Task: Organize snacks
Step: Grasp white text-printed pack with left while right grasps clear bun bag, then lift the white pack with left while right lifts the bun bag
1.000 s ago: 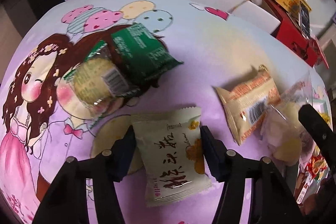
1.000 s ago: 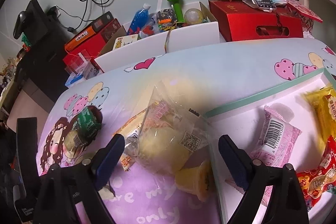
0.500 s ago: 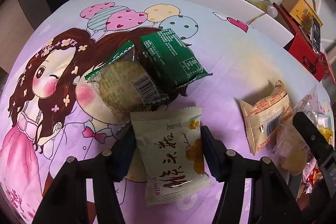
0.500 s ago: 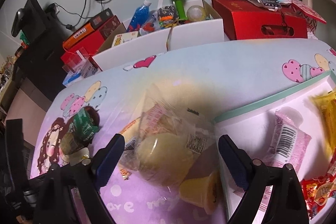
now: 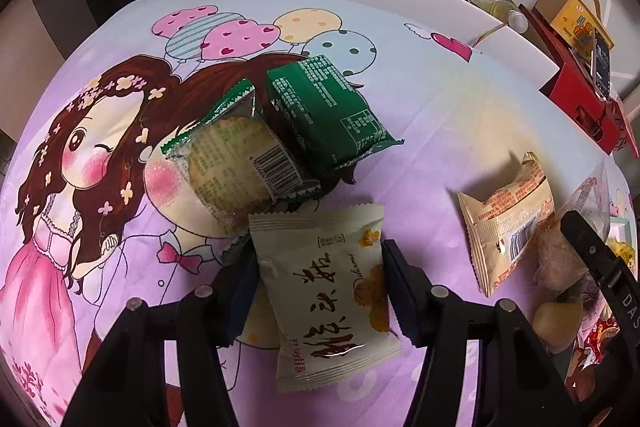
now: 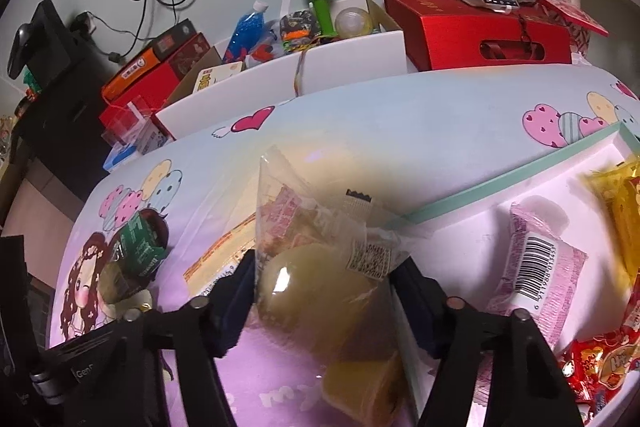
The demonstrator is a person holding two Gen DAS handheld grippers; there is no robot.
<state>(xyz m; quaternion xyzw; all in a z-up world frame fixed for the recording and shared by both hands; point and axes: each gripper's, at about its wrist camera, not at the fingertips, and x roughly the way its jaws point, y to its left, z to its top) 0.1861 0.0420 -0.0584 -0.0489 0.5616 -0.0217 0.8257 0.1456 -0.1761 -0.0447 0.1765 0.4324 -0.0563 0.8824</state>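
While both carry: move slow.
L gripper [image 5: 318, 281]: clamps cream pack [image 5: 326, 293], centre frame.
R gripper [image 6: 324, 291]: pinches clear bag [image 6: 320, 267]; aim tray [image 6: 520, 183], right.

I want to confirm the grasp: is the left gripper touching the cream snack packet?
Touching. In the left wrist view, both fingers of the left gripper press against the sides of the cream snack packet, with no gap visible.

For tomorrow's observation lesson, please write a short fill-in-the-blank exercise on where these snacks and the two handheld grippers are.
1. The left gripper is shut on a ____ packet with black lettering.
2. The right gripper is shut on a ____ plastic bag.
3. The pink barcoded packet lies inside the white ____.
4. The dark green packet lies on the cartoon girl's ____.

Missing words: cream; clear; tray; hair
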